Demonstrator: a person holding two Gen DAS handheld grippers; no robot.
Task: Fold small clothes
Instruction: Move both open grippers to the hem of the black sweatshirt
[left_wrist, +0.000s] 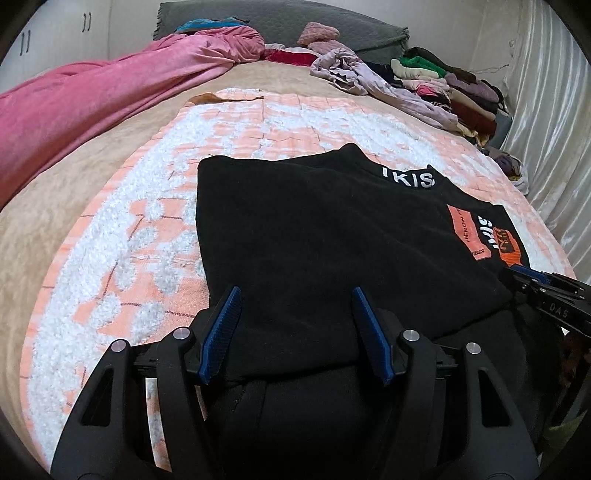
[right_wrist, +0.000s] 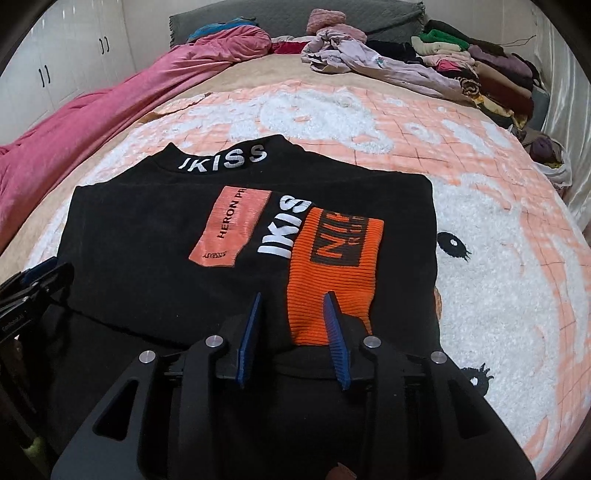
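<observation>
Bed blanket: 1 black sweater, 2 grippers.

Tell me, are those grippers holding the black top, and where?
Neither grips it. The left gripper and right gripper stand open over the near folded edge of the black IKISS sweater, pads apart.

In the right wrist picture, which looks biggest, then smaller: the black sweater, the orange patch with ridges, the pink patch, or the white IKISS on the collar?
1. black sweater
2. orange ribbed patch
3. pink patch
4. white IKISS collar lettering

The orange patch lies nearer the camera than the pink one, so that gap may be exaggerated.
</observation>
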